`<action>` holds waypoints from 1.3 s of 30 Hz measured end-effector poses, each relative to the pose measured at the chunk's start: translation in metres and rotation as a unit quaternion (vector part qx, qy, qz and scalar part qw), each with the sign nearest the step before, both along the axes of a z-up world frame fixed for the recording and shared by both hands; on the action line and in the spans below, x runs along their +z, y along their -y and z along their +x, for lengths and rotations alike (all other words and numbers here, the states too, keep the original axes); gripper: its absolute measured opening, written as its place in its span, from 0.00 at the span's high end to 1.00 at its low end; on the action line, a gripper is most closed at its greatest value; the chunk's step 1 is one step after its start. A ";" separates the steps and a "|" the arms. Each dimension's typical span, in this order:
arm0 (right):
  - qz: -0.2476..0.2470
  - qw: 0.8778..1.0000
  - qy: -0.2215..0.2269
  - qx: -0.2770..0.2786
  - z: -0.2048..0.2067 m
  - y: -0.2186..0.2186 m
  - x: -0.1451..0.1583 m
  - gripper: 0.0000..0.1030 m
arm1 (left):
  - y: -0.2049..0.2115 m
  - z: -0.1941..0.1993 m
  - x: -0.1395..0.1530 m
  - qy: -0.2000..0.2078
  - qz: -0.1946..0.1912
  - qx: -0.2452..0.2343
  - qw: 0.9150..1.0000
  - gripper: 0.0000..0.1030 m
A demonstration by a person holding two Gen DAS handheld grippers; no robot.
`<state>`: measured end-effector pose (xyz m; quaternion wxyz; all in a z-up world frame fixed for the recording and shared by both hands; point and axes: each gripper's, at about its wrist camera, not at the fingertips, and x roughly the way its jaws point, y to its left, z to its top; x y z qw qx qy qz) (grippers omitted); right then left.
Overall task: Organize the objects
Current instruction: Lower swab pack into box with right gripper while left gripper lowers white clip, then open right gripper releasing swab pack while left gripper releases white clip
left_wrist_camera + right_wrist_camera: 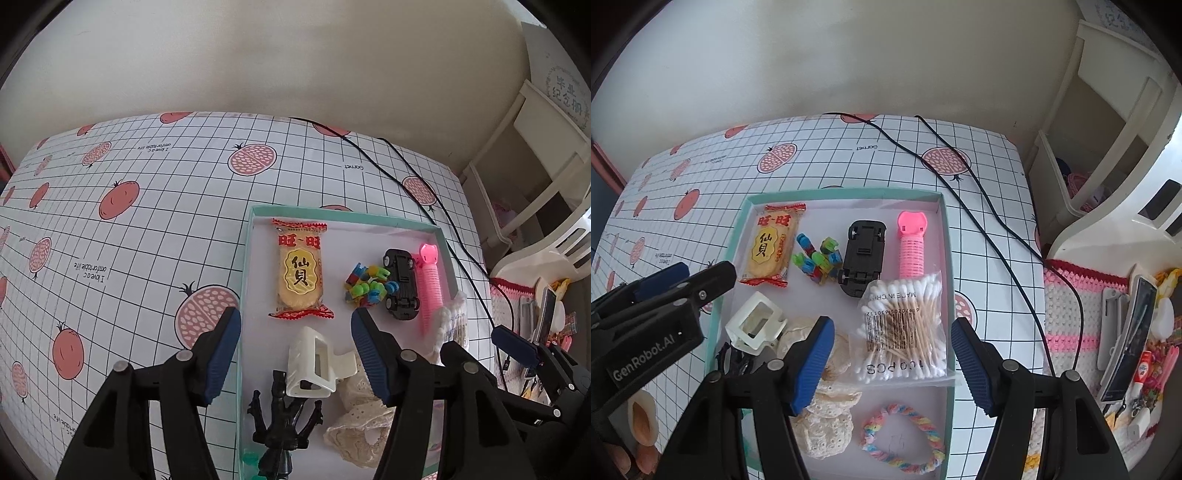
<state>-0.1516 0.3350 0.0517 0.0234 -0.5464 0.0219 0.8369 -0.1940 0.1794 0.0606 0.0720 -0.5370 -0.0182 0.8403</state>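
Note:
A teal-rimmed tray (332, 215) (842, 192) holds a rice cracker packet (300, 273) (768, 247), colourful clips (367, 286) (816, 258), a black toy car (400, 284) (862, 254) and a pink hair roller (430, 284) (911, 251). Nearer lie a white hair claw (314, 365) (753, 321), a black claw (284, 417), a cream lace scrunchie (358, 424) (827, 421), a cotton swab bag (901, 325) and a rainbow braided tie (905, 435). My left gripper (295, 332) (701, 271) hangs open over the white claw. My right gripper (892, 332) (517, 345) is open above the swab bag.
Two black cables (960, 192) run across the grid-patterned tablecloth (147, 221) right of the tray. A crocheted mat (1067, 317) with a phone and small items lies at the right, beside a white shelf (1100, 122). A person's fingers (628, 458) show at the lower left.

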 end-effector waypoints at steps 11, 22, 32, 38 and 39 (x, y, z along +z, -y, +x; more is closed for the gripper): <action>-0.001 1.000 -0.013 -0.005 -0.001 -0.004 -0.001 0.15 | 0.021 -0.005 -0.003 -0.013 -0.034 0.043 0.998 0.15; -0.009 1.000 -0.020 -0.004 -0.002 -0.003 -0.002 0.00 | 0.039 -0.007 -0.008 -0.013 -0.053 0.079 0.995 0.14; -0.012 1.000 -0.021 -0.001 -0.003 0.001 -0.002 0.00 | 0.050 -0.008 -0.010 -0.016 -0.068 0.099 0.993 0.00; -0.011 1.000 -0.020 -0.001 -0.003 0.001 -0.002 0.00 | 0.052 -0.009 -0.010 -0.016 -0.070 0.103 0.992 0.00; -0.011 1.000 -0.021 -0.001 -0.003 0.001 -0.002 0.00 | 0.052 -0.010 -0.010 -0.016 -0.070 0.103 0.992 0.00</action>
